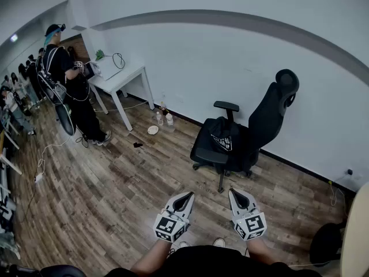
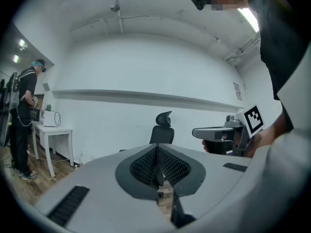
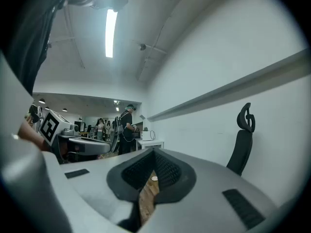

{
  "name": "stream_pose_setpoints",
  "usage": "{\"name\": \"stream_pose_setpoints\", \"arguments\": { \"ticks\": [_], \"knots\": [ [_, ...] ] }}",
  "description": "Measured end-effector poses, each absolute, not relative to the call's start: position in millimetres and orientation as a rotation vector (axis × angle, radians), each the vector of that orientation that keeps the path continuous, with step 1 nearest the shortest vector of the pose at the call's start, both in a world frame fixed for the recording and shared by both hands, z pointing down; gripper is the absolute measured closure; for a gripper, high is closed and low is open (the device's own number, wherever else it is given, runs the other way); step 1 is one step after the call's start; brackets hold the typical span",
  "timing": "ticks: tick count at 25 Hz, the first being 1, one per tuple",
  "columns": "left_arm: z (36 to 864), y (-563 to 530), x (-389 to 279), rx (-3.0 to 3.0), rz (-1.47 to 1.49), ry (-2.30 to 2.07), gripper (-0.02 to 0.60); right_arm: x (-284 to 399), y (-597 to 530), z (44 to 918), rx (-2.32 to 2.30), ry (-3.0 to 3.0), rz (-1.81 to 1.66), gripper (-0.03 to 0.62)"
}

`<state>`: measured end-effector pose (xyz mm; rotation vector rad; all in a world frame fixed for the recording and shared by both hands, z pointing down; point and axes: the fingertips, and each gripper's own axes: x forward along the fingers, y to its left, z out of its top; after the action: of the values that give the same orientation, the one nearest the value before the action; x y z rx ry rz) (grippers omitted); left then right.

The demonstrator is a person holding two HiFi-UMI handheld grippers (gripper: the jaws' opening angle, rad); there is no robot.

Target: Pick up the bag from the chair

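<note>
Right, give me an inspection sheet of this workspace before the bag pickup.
Surface: brown wood-plank floor.
Job's things: black fabric bag lies on the seat of the black high-back office chair, untouched.
Clutter: small bottles and a white round dish on the floor by the wall.
Grippers: left gripper and right gripper both shut, empty, short of the chair.
Cables: white cable trails over the floor at left.
Surroundings: white table, person in black clothes, white wall.

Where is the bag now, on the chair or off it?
On it: the black bag lies on the seat of the office chair.
</note>
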<state>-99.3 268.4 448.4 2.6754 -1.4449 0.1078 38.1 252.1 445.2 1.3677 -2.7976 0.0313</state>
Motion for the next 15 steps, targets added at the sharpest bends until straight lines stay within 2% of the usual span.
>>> {"name": "stream_pose_setpoints", "arguments": {
  "ticks": [15],
  "knots": [
    [460, 278, -115, 2.643, 0.144, -1.433, 0.56, 37, 242, 458, 1.458, -2.698, 0.124, 0.574]
  ]
}}
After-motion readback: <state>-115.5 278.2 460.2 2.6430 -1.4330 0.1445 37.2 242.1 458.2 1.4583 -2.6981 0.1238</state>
